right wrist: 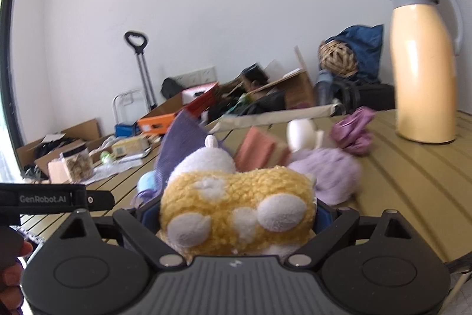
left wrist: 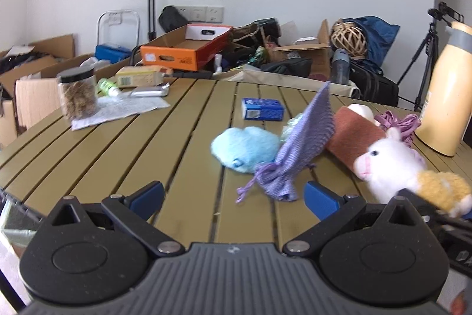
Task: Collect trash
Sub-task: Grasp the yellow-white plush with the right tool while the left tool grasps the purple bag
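Note:
A white and yellow plush toy fills the jaws of my right gripper, whose blue pads press on both its sides. In the left wrist view the toy's white head faces left near the table's right side. My left gripper hangs open over the olive slatted table with nothing between its fingers. Just ahead of it lie a purple drawstring pouch and a light blue fluffy ball. Farther back lies a small blue carton.
A tall cream thermos stands at the right. A brown rolled cloth and purple cord lie behind the toy. At the left are a jar and a paper sheet. Boxes and bags crowd the floor beyond.

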`<state>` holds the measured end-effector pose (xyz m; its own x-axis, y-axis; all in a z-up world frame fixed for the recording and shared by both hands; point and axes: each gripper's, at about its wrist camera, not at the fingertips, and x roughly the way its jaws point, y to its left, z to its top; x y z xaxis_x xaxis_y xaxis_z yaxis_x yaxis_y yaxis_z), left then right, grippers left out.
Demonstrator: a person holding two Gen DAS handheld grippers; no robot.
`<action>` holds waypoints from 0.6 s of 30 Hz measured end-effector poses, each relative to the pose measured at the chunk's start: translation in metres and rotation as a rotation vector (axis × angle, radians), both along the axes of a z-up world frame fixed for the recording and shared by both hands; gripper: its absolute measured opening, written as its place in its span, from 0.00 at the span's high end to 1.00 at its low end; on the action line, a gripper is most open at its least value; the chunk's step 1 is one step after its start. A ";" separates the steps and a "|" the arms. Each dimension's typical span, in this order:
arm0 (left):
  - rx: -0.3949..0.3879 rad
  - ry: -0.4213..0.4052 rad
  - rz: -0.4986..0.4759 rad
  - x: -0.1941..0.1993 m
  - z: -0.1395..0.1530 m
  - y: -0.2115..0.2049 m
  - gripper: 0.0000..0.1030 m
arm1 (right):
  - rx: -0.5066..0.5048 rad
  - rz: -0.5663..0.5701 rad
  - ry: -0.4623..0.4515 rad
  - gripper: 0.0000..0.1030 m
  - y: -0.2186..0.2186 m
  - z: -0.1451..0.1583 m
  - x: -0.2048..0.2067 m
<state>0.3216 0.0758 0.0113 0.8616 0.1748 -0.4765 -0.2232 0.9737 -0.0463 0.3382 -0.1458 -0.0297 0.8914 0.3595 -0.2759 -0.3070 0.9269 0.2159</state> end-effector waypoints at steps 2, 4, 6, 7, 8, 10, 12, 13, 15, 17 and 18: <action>0.029 -0.004 -0.005 0.008 0.000 -0.009 0.00 | 0.011 -0.036 -0.012 0.09 -0.015 0.001 -0.002; 0.046 -0.002 -0.014 0.016 0.000 -0.017 0.00 | 0.025 -0.076 -0.022 0.09 -0.031 0.002 -0.002; 0.058 -0.002 -0.029 0.026 -0.001 -0.024 0.00 | 0.036 -0.115 -0.026 0.09 -0.047 0.002 -0.002; 0.066 0.000 -0.031 0.031 -0.002 -0.027 0.00 | 0.042 -0.134 -0.026 0.09 -0.054 0.001 -0.002; 0.076 0.001 -0.032 0.036 -0.002 -0.030 0.00 | 0.046 -0.151 -0.025 0.09 -0.060 0.001 -0.002; 0.099 0.000 -0.030 0.047 -0.004 -0.035 0.00 | 0.052 -0.178 -0.018 0.09 -0.070 -0.001 0.000; 0.114 0.005 -0.029 0.058 -0.005 -0.038 0.00 | 0.050 -0.199 -0.011 0.09 -0.078 -0.004 0.002; 0.117 0.009 -0.033 0.063 -0.006 -0.039 0.00 | 0.045 -0.207 -0.006 0.09 -0.081 -0.005 0.003; 0.123 0.019 -0.040 0.072 -0.009 -0.042 0.00 | 0.036 -0.223 0.000 0.09 -0.086 -0.009 0.004; 0.127 0.027 -0.042 0.080 -0.012 -0.045 0.07 | 0.033 -0.236 0.005 0.09 -0.089 -0.011 0.005; 0.130 0.029 -0.045 0.083 -0.013 -0.047 0.08 | 0.034 -0.242 0.007 0.09 -0.091 -0.012 0.005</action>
<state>0.4051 0.0289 -0.0019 0.8559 0.1987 -0.4775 -0.1789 0.9800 0.0871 0.3435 -0.2367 -0.0421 0.9508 0.1446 -0.2741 -0.0750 0.9656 0.2492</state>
